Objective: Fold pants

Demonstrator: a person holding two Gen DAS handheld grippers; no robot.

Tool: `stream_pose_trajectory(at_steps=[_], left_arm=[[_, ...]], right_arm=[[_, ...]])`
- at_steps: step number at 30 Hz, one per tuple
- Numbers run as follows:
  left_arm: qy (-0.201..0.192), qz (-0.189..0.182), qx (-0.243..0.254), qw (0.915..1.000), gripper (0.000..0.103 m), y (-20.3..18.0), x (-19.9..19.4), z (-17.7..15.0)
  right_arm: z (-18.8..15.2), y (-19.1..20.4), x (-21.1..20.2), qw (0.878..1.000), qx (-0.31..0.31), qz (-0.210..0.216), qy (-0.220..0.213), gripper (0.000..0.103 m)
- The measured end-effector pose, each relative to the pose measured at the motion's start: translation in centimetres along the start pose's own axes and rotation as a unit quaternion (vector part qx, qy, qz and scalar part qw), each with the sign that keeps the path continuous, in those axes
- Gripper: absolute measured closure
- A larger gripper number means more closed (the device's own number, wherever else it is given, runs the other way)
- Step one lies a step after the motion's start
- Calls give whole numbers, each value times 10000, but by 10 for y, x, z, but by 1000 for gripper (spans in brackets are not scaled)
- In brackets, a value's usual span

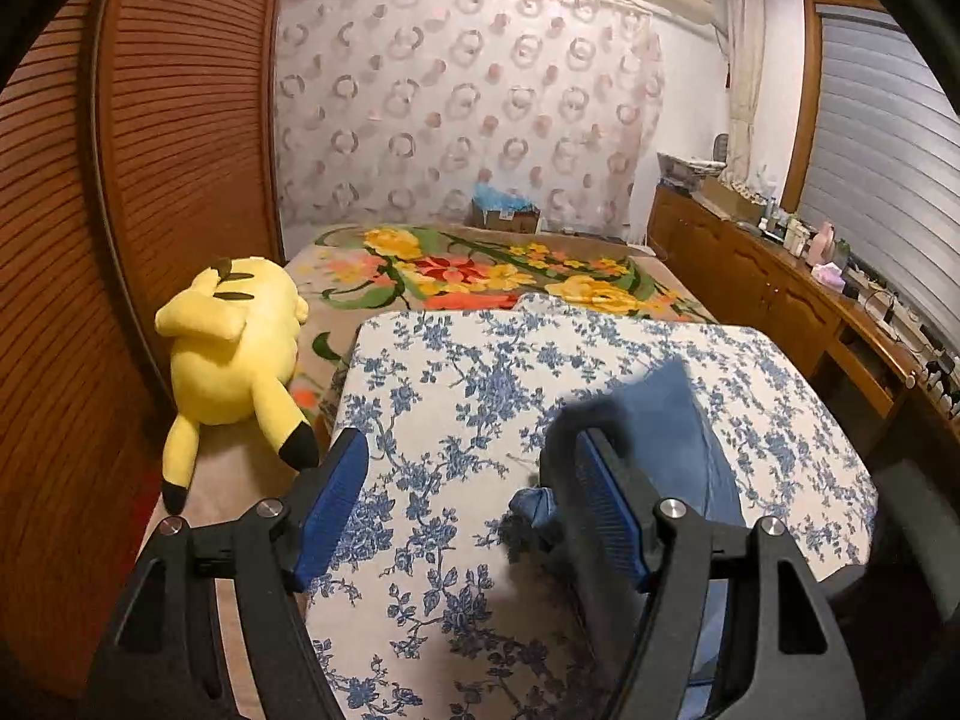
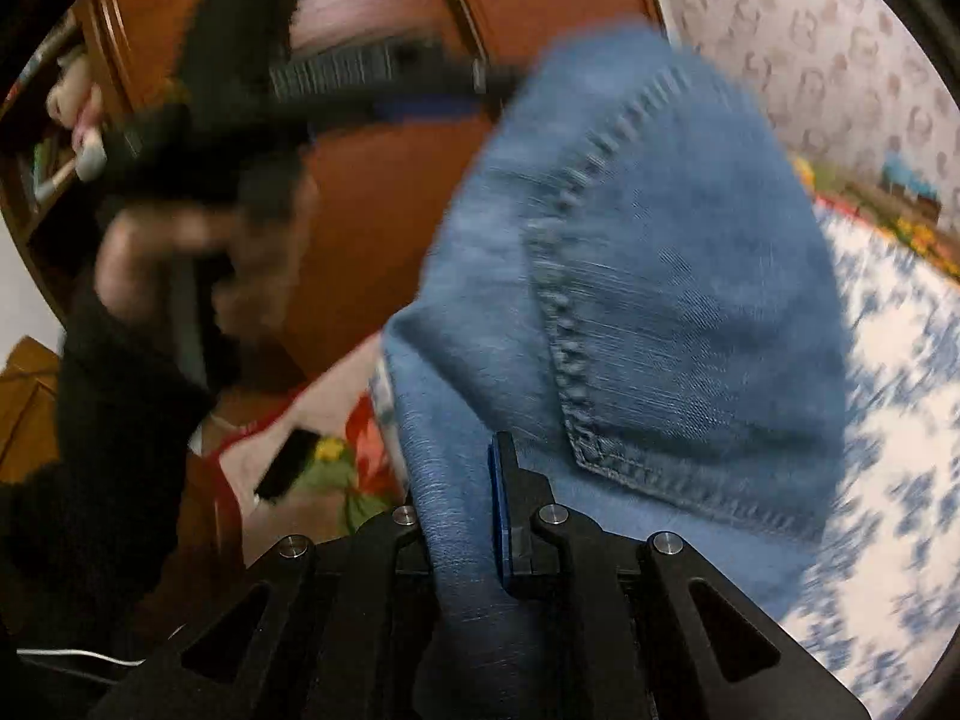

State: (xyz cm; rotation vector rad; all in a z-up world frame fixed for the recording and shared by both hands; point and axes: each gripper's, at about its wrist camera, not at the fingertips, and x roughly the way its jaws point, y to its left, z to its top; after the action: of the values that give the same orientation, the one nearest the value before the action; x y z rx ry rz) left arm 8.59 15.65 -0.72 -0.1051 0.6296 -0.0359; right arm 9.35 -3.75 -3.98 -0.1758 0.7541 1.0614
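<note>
Blue denim pants hang bunched in front of my right gripper, which is shut on a fold of them; its left finger is hidden by the cloth. In the left wrist view the pants show as a blurred blue heap behind the right finger, over the blue-and-white floral cloth. My left gripper is open above that cloth with nothing between its blue pads. The right wrist view shows the left gripper blurred at upper left, held by a person's hand.
A yellow plush toy lies left of the floral cloth on the bed. Beyond is a flowered blanket and a cardboard box. A louvred wooden door stands at left, a cluttered wooden sideboard at right.
</note>
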Motion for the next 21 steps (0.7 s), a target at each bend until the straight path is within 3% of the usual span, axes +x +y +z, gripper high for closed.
stream_pose_trajectory(at_steps=[5, 8, 11, 13, 16, 18, 21], left_arm=[[-81, -53, -446, 9990, 31, 10, 3, -15], [-484, -163, -801, 9955, 31, 13, -18, -19], [-576, -314, -737, 9951, 31, 5, -25, -19], [-413, -462, -453, 9970, 30, -9, -14, -21], [-67, -355, -106, 9993, 31, -26, 12, -27], [267, -207, 39, 9994, 31, -32, 38, -35], [529, -61, 71, 9986, 31, -31, 60, -46]], right_arm=[[0, -17, -3, 9998, 188, 13, -77, 94], [-1, -16, -3, 9998, 186, -22, -56, 94], [-1, -19, -2, 9997, 190, -82, -93, 94], [-2, -15, 1, 9997, 202, -105, -80, 92], [-3, -8, -5, 9996, 180, -212, -91, 86], [-1, -5, -12, 9992, 164, -337, -123, 72], [-2, -3, -34, 9984, 183, -468, -241, 59]])
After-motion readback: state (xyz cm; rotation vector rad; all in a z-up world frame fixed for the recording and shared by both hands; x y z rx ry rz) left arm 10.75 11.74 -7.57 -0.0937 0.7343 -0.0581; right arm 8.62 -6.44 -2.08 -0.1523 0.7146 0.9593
